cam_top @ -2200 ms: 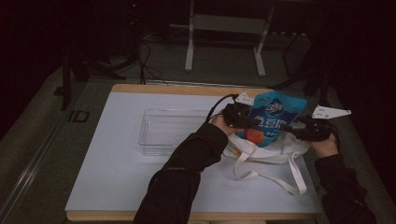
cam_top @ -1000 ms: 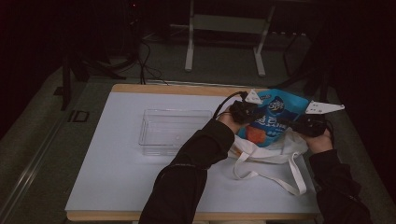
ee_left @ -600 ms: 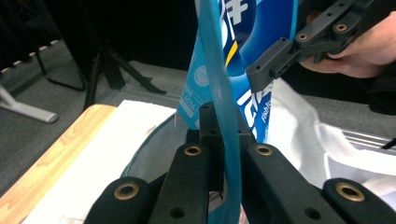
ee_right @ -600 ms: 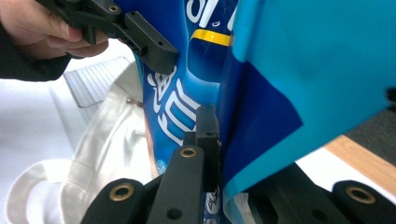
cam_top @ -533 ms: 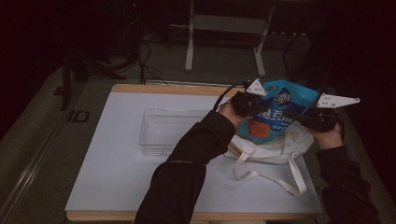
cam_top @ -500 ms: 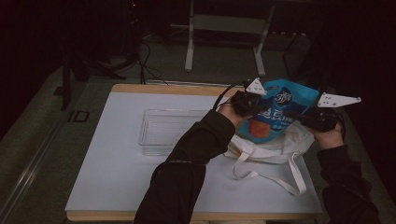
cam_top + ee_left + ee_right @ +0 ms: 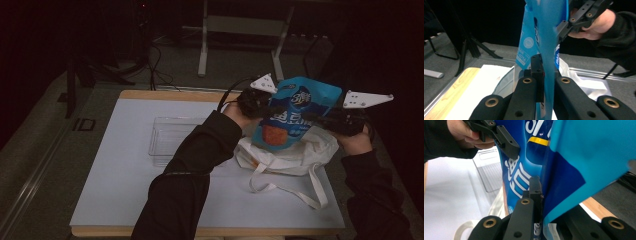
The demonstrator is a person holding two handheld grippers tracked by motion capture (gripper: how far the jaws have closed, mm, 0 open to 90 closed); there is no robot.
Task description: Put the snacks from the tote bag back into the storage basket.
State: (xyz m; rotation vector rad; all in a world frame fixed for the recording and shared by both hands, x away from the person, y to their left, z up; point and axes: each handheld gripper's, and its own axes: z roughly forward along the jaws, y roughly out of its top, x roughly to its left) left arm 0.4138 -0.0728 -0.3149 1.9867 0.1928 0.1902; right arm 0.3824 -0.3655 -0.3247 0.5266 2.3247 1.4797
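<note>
Pinching blue snack bag (image 7: 296, 116) edges, left gripper (image 7: 267, 109) and right gripper (image 7: 312, 117) clamped, above white tote (image 7: 292, 157)

both forearms, in dark sleeves, reach forward over the right half of the table. the left gripper (image 7: 270, 106) points to the person's right, its jaws closed flat on the edge of a blue pouch (image 7: 295, 117). the right gripper (image 7: 312, 116) points left toward it, jaws pinching the pouch's opposite edge, held raised.
</note>
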